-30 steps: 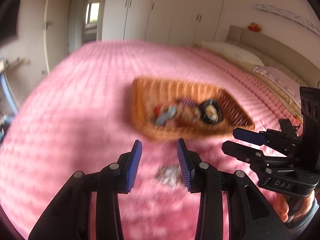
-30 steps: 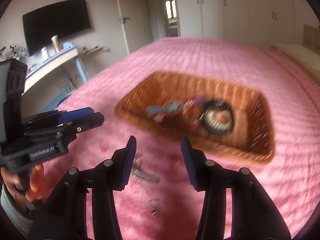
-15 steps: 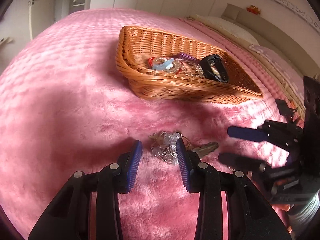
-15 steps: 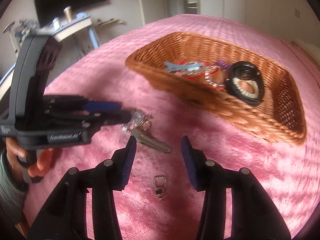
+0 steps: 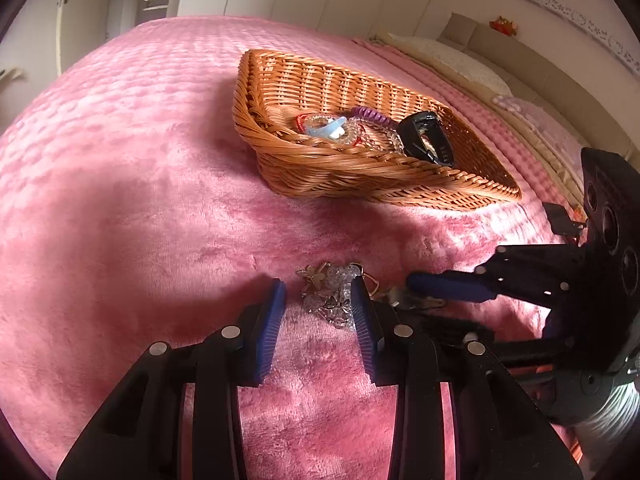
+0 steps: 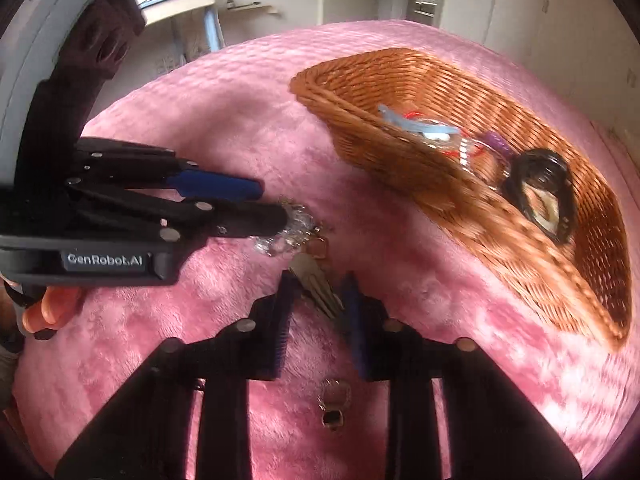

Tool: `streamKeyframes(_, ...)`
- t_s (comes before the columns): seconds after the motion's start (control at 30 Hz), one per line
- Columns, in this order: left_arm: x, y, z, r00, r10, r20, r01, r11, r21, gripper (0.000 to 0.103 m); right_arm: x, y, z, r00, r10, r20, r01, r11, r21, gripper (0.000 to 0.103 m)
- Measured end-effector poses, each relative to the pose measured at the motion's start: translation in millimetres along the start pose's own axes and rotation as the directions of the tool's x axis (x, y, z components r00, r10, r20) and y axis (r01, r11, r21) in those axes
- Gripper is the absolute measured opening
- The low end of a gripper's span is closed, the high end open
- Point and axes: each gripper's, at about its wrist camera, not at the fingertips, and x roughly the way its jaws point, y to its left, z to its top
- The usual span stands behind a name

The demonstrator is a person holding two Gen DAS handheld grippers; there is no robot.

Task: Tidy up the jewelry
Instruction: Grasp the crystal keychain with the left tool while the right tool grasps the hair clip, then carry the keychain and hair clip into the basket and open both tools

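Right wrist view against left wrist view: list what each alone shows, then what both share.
Only the right wrist view shows the small clasp on the blanket between its tool's arms, the desk, and the key's blade. Only the left wrist view shows the pillows and headboard. Both show the wicker basket, the crystal keychain cluster, the pink blanket, and both tools, open.

Basket sits on the blanket, well back from the near edge. Inside it lie a hair clip, bracelets and a watch. Before the basket, on the blanket, lies a charm cluster with a key touching it; a small clasp lies nearer still.
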Motion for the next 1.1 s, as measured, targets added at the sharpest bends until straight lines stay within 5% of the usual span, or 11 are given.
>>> streamKeyframes(0.23,2,-12,-3,0.999,0.040,-0.003,-0.040,0.998,0.056,0.032,-17,-53,-20,0.984,-0.174,-0.031,0.176,0.948,0.265,0.015)
streamKeyframes(0.37,4,-20,-4,0.997,0.074,-0.002,-0.073,0.992,0.099,0.032,-26,-74,-40,0.992,-0.125,-0.005,0.117,0.907,0.404,0.016)
streamKeyframes(0.43,6,-24,-6,0.996,0.091,-0.003,-0.090,0.988,0.123,0.015,-30,-74,-46,0.993,-0.119,0.021,0.100,0.905,0.413,0.016)
streamKeyframes(0.5,6,-26,-6,0.996,0.090,-0.003,-0.089,0.987,0.133,0.008,-31,-73,-48,0.992,-0.119,0.031,0.096,0.908,0.407,0.016)
streamKeyframes(0.73,-7,-15,-5,0.996,0.072,0.046,-0.075,0.994,0.075,0.008,-36,-64,-48,0.995,-0.065,0.074,0.034,0.932,0.361,0.017)
streamKeyframes(0.87,-8,-12,-5,0.999,0.034,0.038,-0.036,0.998,0.061,0.008,-40,-65,-52,0.993,-0.082,0.084,0.045,0.926,0.375,0.041)
streamKeyframes(0.97,-5,-4,-4,1.000,0.005,0.004,-0.005,1.000,0.021,0.010,-38,-67,-52,0.994,-0.075,0.080,0.039,0.923,0.382,0.044)
streamKeyframes(1.1,-11,4,-5,0.999,0.017,0.027,-0.017,1.000,-0.007,0.027,-30,-61,-45,0.991,-0.125,0.046,0.101,0.930,0.355,0.044)
